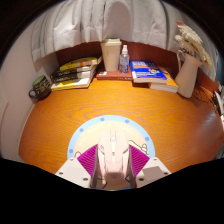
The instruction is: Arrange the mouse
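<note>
White mouse (113,158) sits clamped between the tongs (113,160), both pink pads (88,157) pressing its sides above the mousepad (110,127).

A round-edged wooden surface (60,125) carries a circular blue-and-white mat (108,131), stacked books (74,73) and (153,74), a small bottle (124,60)

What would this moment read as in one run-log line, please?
gripper: shut on mouse | over mouse pad | on wooden desk
</note>
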A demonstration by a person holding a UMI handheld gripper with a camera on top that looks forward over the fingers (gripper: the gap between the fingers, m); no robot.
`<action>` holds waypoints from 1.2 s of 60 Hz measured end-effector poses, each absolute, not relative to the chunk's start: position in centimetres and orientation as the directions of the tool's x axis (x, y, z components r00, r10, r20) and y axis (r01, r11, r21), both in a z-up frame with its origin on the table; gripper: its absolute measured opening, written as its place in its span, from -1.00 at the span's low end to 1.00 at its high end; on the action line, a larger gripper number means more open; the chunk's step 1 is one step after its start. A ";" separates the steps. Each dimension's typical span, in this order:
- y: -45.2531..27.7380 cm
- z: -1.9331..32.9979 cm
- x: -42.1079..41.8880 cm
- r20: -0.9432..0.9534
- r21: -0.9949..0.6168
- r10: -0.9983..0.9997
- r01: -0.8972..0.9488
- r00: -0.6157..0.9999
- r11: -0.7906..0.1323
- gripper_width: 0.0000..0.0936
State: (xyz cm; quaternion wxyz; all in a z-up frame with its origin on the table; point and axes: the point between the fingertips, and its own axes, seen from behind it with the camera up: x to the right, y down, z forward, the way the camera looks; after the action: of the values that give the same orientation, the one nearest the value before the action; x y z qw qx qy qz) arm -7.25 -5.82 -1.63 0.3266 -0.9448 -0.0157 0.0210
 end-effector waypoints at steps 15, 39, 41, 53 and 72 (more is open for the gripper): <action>-6.0 -1.6 -7.5 -0.023 -0.585 0.062 0.037 0.998 -0.810 0.37; -12.1 10.3 -7.2 -0.019 -0.703 -0.005 -0.017 1.000 -0.711 0.61; -13.2 11.8 -7.4 -0.022 -0.721 -0.012 -0.025 1.000 -0.693 0.61; -19.6 20.2 -8.1 -0.042 -0.815 -0.018 -0.045 0.999 -0.578 0.62; -27.1 24.5 -8.3 0.001 -0.842 -0.031 -0.016 1.000 -0.539 0.62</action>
State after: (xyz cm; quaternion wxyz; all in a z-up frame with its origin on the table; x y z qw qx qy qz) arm -8.28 -27.11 24.52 0.4798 -0.8772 0.0135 -0.0078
